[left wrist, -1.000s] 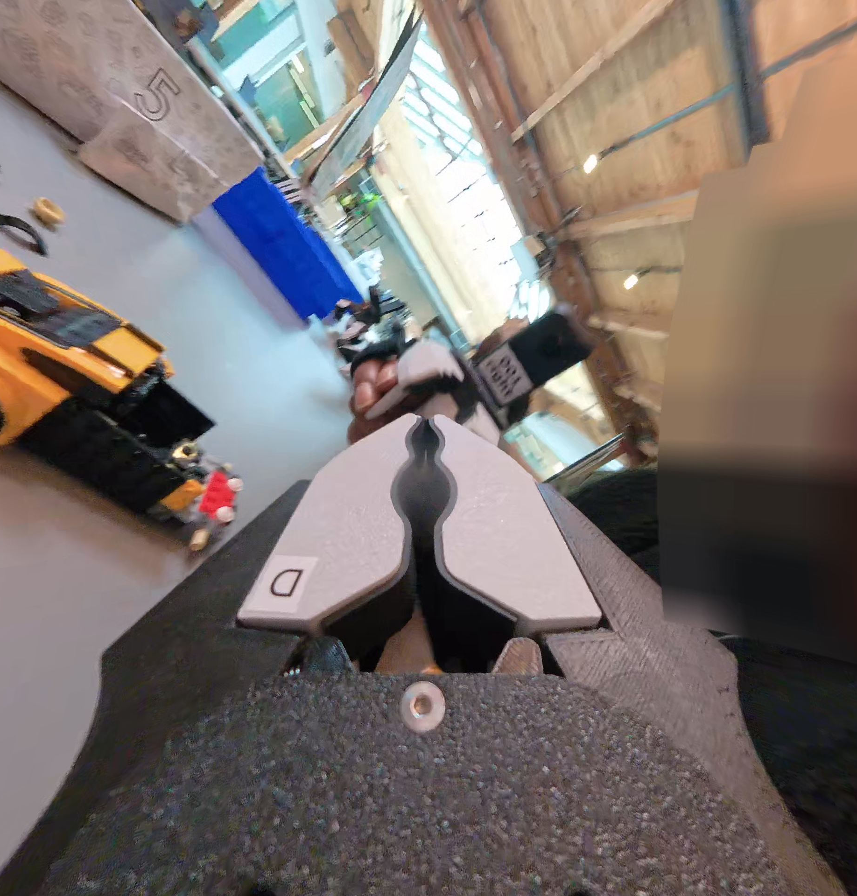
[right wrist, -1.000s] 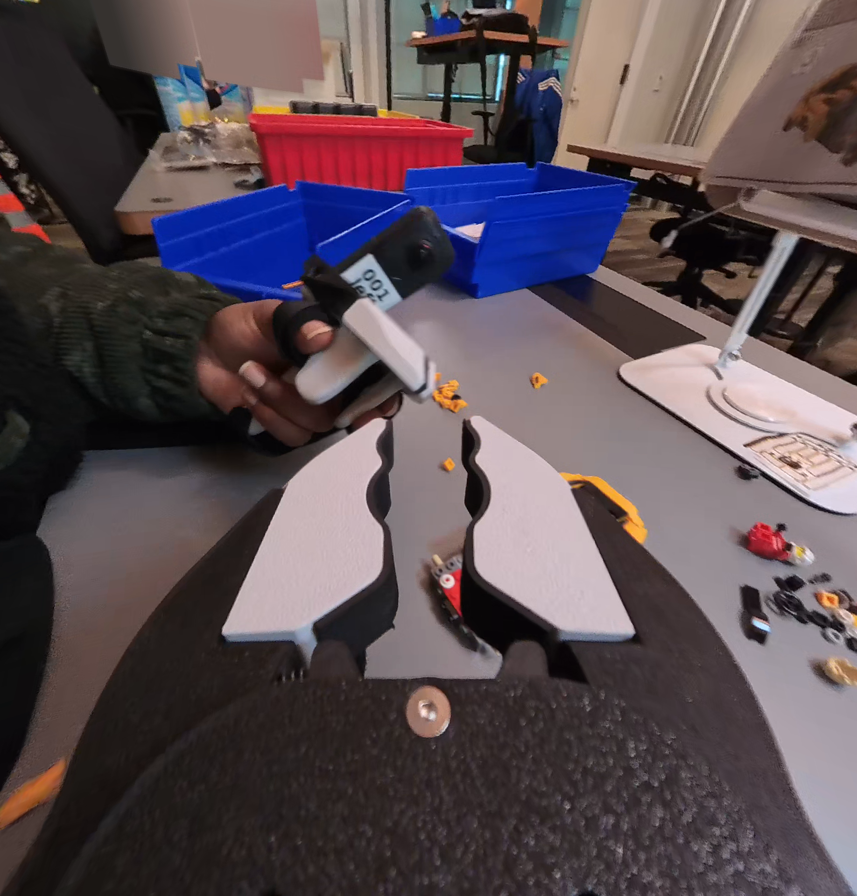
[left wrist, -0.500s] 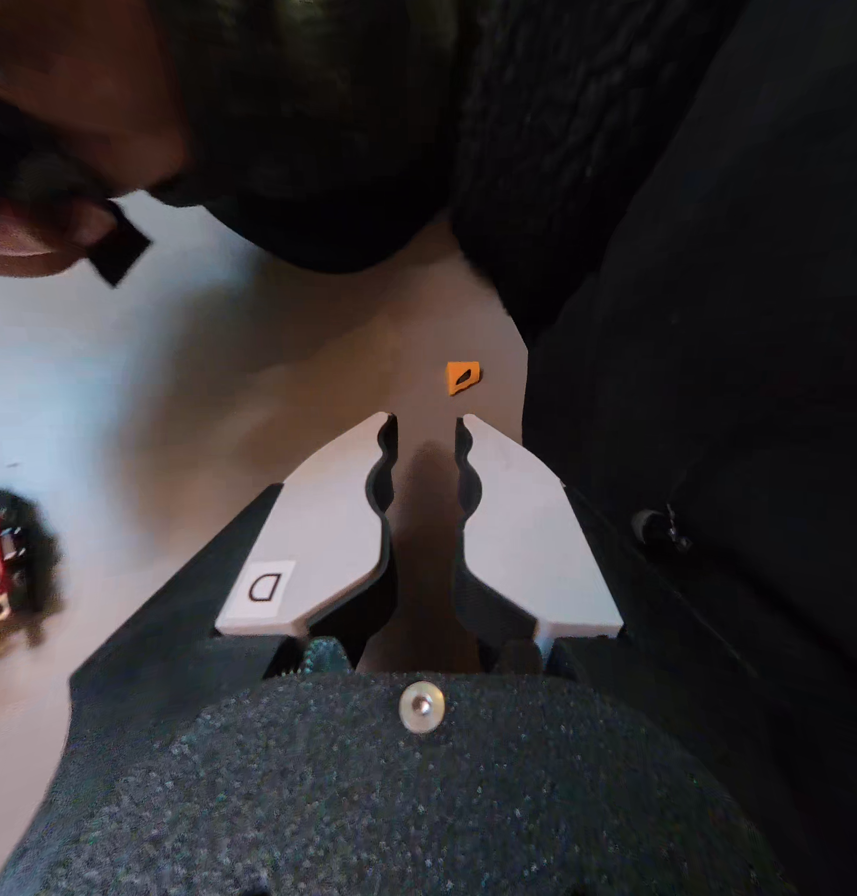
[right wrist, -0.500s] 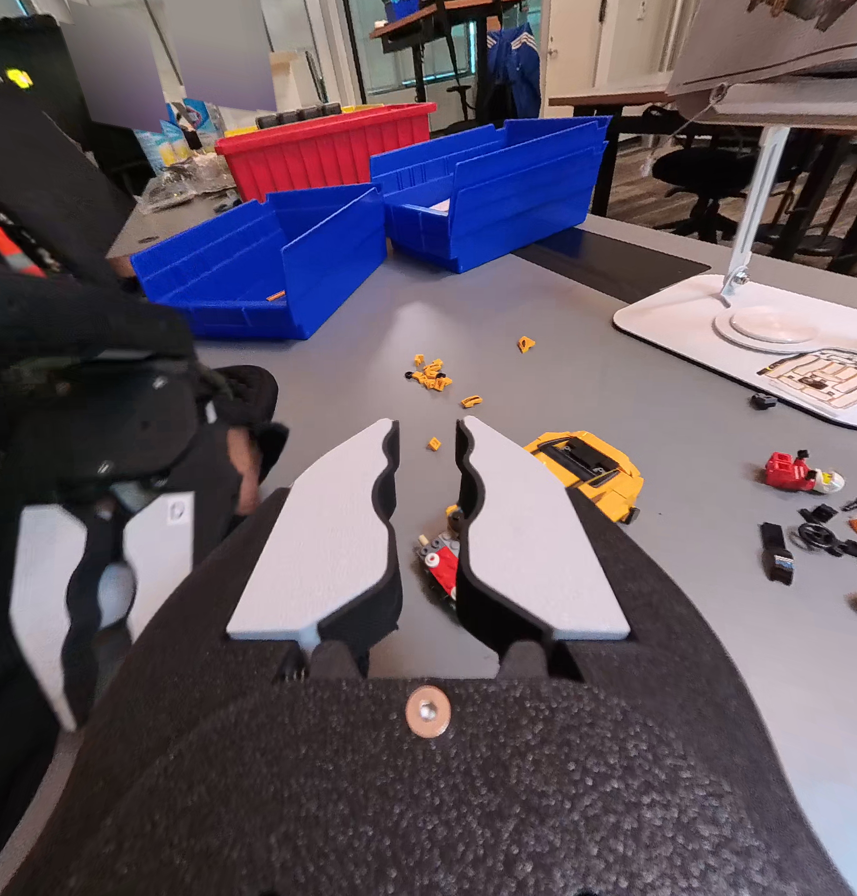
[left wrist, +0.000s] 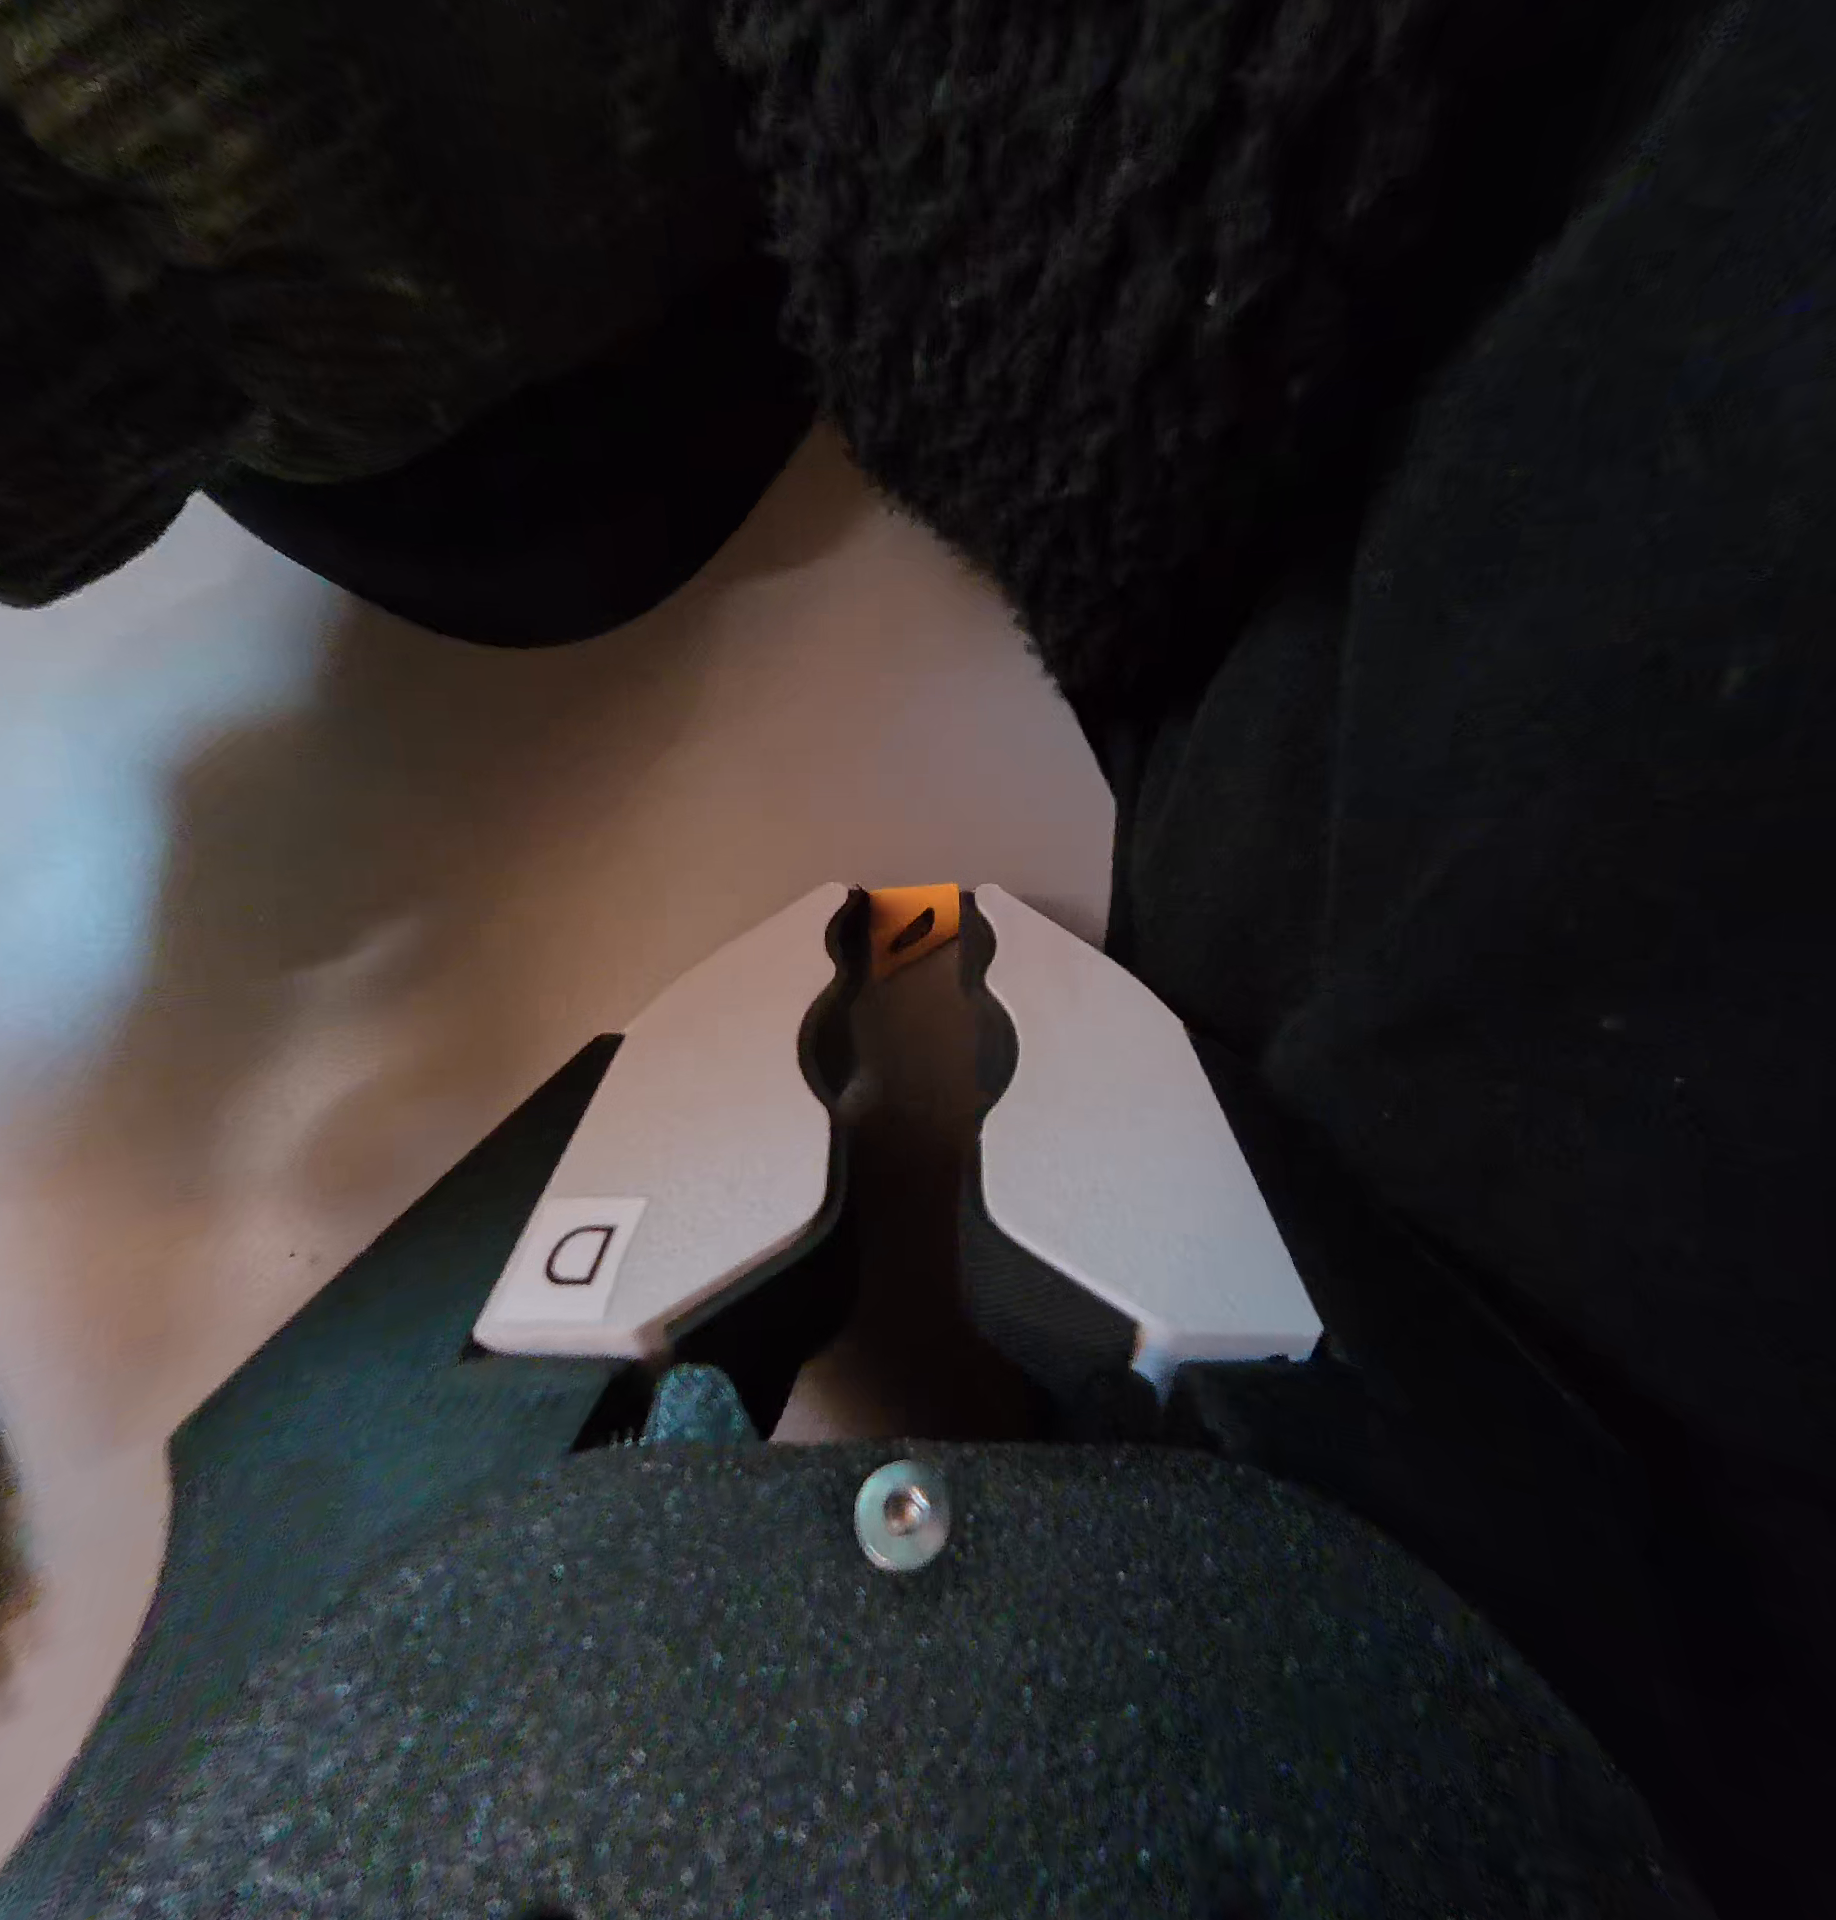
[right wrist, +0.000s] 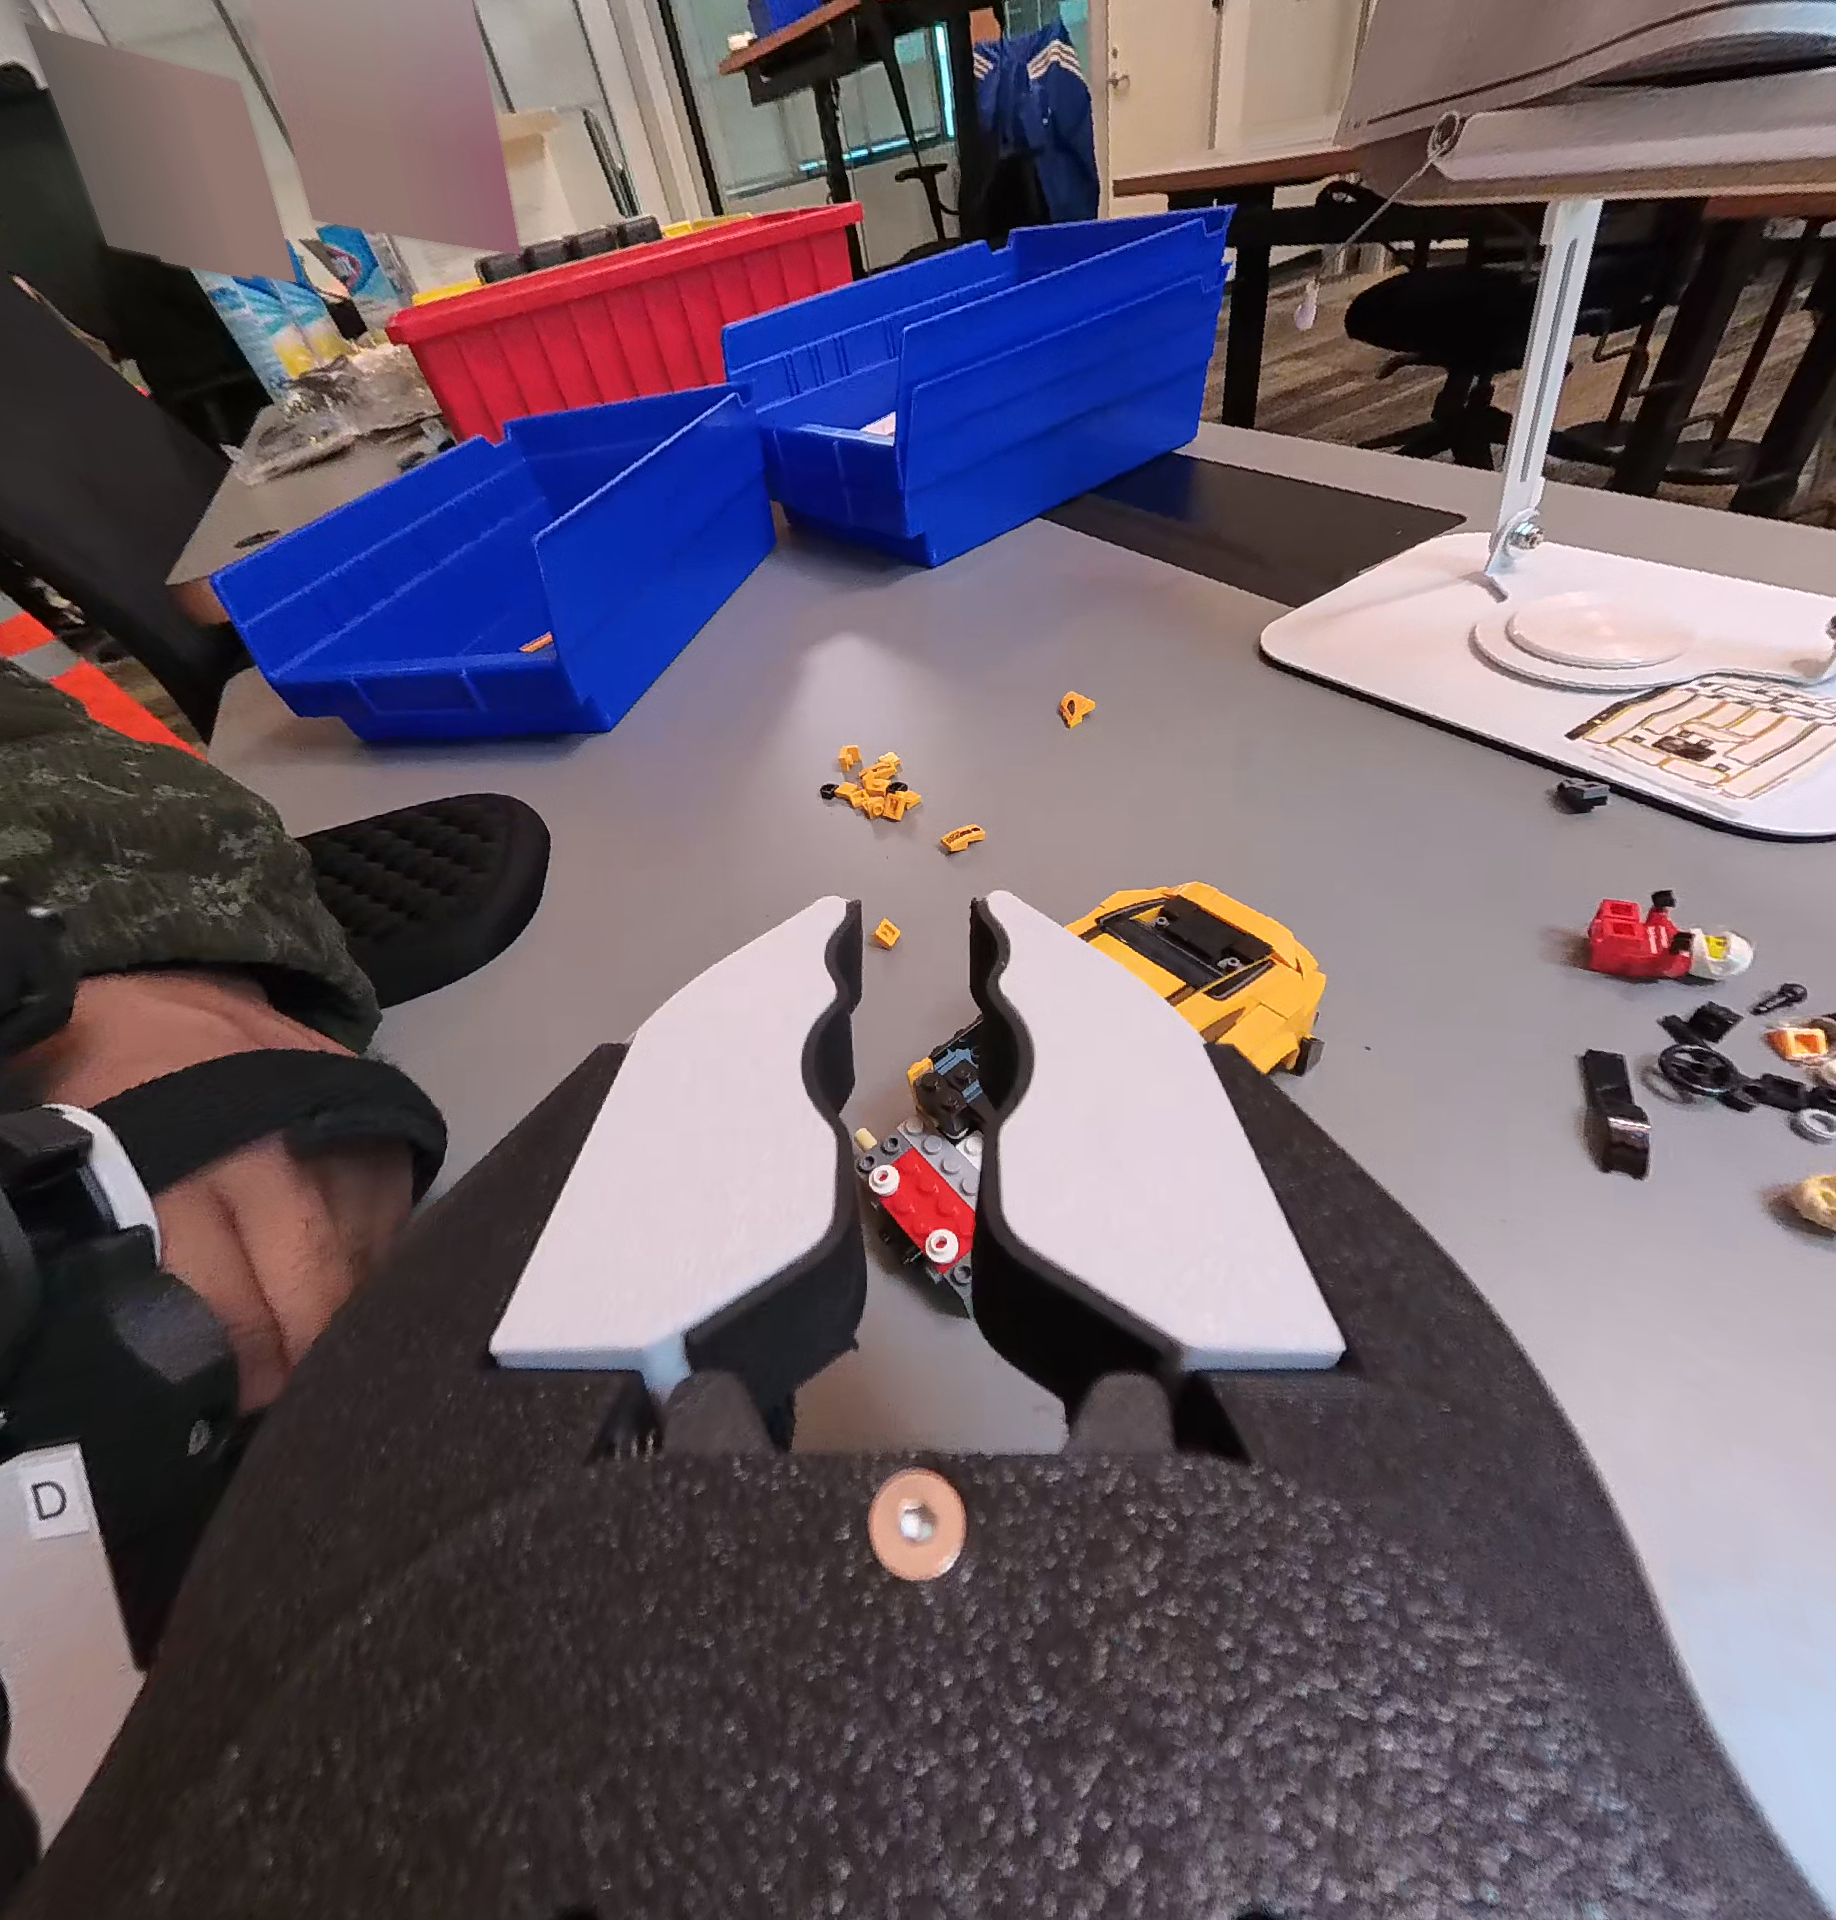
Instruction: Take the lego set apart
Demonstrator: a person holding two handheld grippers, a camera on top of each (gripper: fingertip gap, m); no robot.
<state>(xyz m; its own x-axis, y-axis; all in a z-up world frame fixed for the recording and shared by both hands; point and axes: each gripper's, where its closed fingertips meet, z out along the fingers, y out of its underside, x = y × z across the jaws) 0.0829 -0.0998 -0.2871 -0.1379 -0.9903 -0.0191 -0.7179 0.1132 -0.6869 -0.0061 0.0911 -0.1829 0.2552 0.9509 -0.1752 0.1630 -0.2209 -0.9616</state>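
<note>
A small orange lego piece (left wrist: 912, 928) is pinched between the tips of the left gripper (left wrist: 914, 914) at the table (left wrist: 394, 831) edge, hemmed in by dark clothing (left wrist: 1413, 520) from 12 to 3 o'clock. The right gripper (right wrist: 914, 914) is held with jaws apart above the yellow lego car (right wrist: 1200, 966). Loose orange pieces (right wrist: 878, 790) lie at 12 o'clock, blue bins (right wrist: 540, 582) beyond, black parts (right wrist: 1724, 1081) at 3 o'clock.

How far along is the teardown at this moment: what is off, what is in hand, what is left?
Partly done. Off: small orange pieces and black parts lie loose on the table. In hand: the left gripper pinches one orange piece at its fingertips. Left: the yellow car body and the chassis end remain assembled; the right gripper is open above them.
</note>
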